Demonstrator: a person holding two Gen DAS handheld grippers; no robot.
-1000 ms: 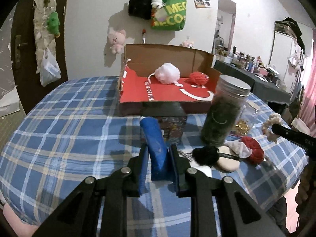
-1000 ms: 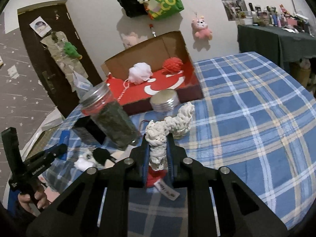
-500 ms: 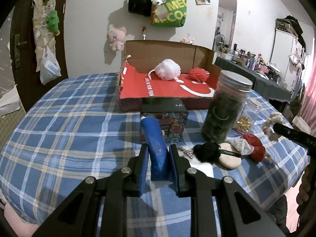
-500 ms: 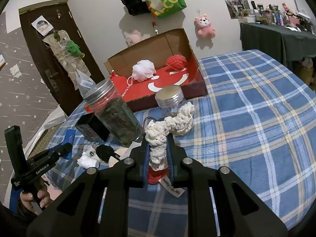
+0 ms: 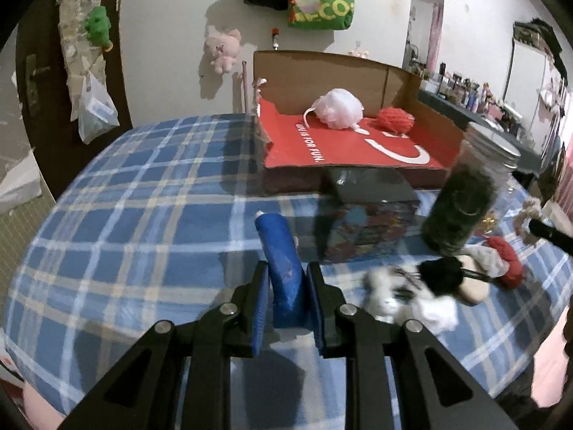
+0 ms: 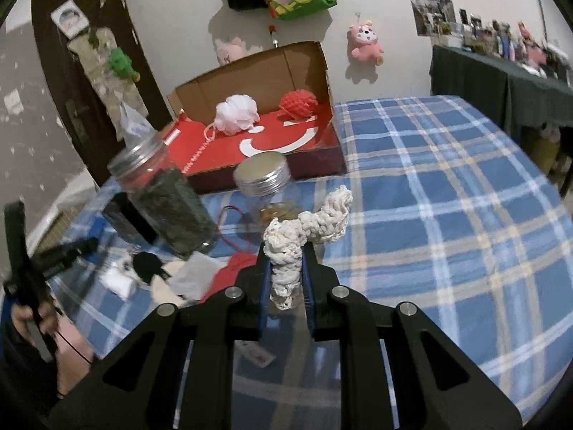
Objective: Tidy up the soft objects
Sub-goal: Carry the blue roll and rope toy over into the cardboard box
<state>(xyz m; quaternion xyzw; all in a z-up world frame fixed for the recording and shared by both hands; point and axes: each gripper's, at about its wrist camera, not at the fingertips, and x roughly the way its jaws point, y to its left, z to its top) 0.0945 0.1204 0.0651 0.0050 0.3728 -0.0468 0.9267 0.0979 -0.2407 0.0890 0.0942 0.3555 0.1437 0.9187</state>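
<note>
Two grips: smooth blue roll (image 5: 283, 268); knobbly cream knotted rope (image 6: 304, 229).

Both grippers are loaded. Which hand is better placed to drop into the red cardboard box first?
Probably the left. The left gripper holds the blue piece with the red cardboard box nearly straight ahead. The right gripper's white rope toy sits behind two jars.

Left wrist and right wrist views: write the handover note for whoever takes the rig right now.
Left hand-held gripper: shut on a blue soft piece.
Right hand-held gripper: shut on a white knitted rope.
Done: white pouf and red yarn ball lie in the open cardboard box.
Left: both held items, plus the black pompom, red knit piece and other small soft bits beside the jar.
</note>
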